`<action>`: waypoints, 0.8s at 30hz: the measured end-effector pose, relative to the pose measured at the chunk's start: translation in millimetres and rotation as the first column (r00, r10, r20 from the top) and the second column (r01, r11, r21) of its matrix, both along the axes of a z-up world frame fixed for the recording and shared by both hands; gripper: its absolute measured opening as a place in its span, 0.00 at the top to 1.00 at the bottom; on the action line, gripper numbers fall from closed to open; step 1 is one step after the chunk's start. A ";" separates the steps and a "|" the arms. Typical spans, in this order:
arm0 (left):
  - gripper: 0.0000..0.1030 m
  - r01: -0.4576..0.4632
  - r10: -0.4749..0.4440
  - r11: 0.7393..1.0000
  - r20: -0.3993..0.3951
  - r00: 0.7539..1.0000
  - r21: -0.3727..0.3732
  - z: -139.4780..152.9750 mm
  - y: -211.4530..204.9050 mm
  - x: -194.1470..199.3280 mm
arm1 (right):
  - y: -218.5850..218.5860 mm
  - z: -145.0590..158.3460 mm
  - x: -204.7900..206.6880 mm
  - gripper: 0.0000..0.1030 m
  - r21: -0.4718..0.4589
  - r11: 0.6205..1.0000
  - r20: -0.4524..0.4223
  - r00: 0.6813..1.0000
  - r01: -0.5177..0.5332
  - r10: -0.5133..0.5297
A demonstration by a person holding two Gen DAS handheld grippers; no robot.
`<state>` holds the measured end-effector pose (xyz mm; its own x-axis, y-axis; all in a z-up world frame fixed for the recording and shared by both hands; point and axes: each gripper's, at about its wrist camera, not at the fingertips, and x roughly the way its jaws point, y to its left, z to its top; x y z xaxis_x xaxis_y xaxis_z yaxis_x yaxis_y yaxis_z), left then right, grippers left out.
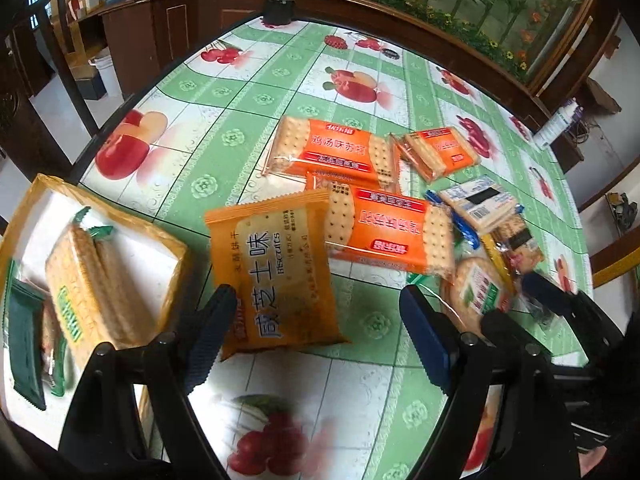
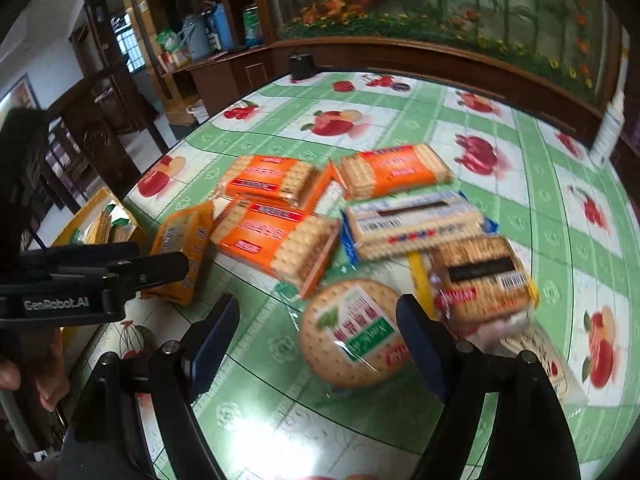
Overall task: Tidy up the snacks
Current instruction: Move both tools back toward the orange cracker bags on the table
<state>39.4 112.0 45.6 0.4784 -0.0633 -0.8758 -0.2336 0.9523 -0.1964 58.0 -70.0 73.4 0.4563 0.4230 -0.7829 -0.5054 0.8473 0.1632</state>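
1. The left gripper (image 1: 316, 312) hangs over the table (image 1: 248, 104) with its jaws wide apart. The lower edge of a yellow-orange biscuit pack (image 1: 276, 272) lies between the fingers, but I see no pad pressing on it.
2. That pack rests on the fruit-print tablecloth, overlapping the edge of an orange soda-cracker pack (image 1: 384, 236).
3. To its left sits a yellow-rimmed tray (image 1: 100, 216) holding green-labelled cracker packs (image 1: 92, 288).
4. 2 more orange cracker packs lie farther back: one (image 1: 328, 152) in the middle, one (image 1: 440, 152) to the right.
5. The right gripper (image 2: 316, 320) is also wide and holds nothing; a round cracker pack (image 2: 352, 332) lies on the cloth between its fingers.
6. Just beyond are a blue-trimmed pack (image 2: 416, 220) and a yellow-edged pack (image 2: 480, 280), touching each other.
7. The right view is blurred.
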 end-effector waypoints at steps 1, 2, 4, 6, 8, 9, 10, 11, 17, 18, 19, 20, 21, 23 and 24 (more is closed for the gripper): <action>0.19 -0.008 0.008 1.000 -0.003 1.000 0.006 -2.3 0.7 1.5 | -3.6 -1.0 0.3 0.22 0.011 1.000 -0.010 1.000 0.007 -0.007; 0.19 -0.022 0.022 1.000 -0.007 1.000 0.010 -6.2 2.8 3.4 | -6.3 -2.1 0.2 0.22 0.019 1.000 -0.017 1.000 0.012 -0.012; 0.19 -0.044 0.044 0.999 -0.016 0.999 0.010 -12.0 6.9 7.0 | -10.2 -2.4 -2.5 0.22 0.019 1.000 -0.018 1.000 0.018 -0.018; 0.17 -0.065 0.065 0.998 -0.007 0.998 0.021 -14.9 10.6 9.2 | -12.7 -2.3 -3.4 0.22 0.021 1.000 -0.020 1.000 0.019 -0.019; 0.15 -0.068 0.068 0.998 -0.004 0.998 0.012 -16.9 12.7 11.5 | -12.5 -0.5 -2.4 0.22 0.034 0.999 -0.019 1.000 0.017 -0.016; 0.15 -0.065 0.065 0.998 -0.009 0.998 0.011 -18.6 12.4 14.3 | -11.1 0.9 -1.6 0.22 0.042 0.999 -0.018 1.000 0.010 -0.010; 0.15 -0.063 0.064 0.998 -0.018 0.998 0.017 -20.7 12.0 17.3 | -9.2 2.2 -0.9 0.22 0.047 0.999 -0.016 1.000 0.001 0.000; 0.14 -0.061 0.061 0.998 -0.018 0.998 0.029 -21.4 10.8 19.3 | -5.7 3.9 -0.1 0.21 0.045 0.999 -0.011 1.000 -0.013 0.014; 0.08 -0.068 0.069 0.997 -0.018 0.997 0.034 -23.9 6.1 27.2 | 12.3 5.8 7.8 0.21 -0.024 0.997 0.019 0.997 -0.071 0.072; 0.08 -0.069 0.069 0.997 -0.018 0.997 0.027 -24.2 5.0 29.0 | 13.9 5.5 10.2 0.21 -0.033 0.996 0.021 0.997 -0.078 0.078; 0.08 -0.065 0.066 0.998 -0.018 0.998 0.018 -24.2 4.4 29.6 | 14.4 5.1 13.2 0.21 -0.042 0.996 0.019 0.997 -0.075 0.076; 0.08 -0.051 0.051 0.999 -0.014 0.999 0.002 -24.4 2.0 29.6 | 13.8 4.5 16.2 0.21 -0.051 0.997 0.015 0.998 -0.065 0.066; 0.08 -0.036 0.036 0.999 -0.016 0.999 0.003 -25.3 -1.6 29.5 | 12.0 3.9 18.4 0.21 -0.053 0.997 0.013 0.998 -0.058 0.059; 0.08 -0.008 0.009 0.999 -0.032 0.999 0.037 -27.7 -7.9 30.1 | 7.2 3.2 21.5 0.21 -0.043 0.998 0.005 0.999 -0.046 0.046; 0.09 0.008 -0.006 0.999 -0.036 0.999 0.048 -28.4 -10.6 29.4 | 5.0 2.9 22.1 0.21 -0.040 0.998 0.001 0.999 -0.044 0.044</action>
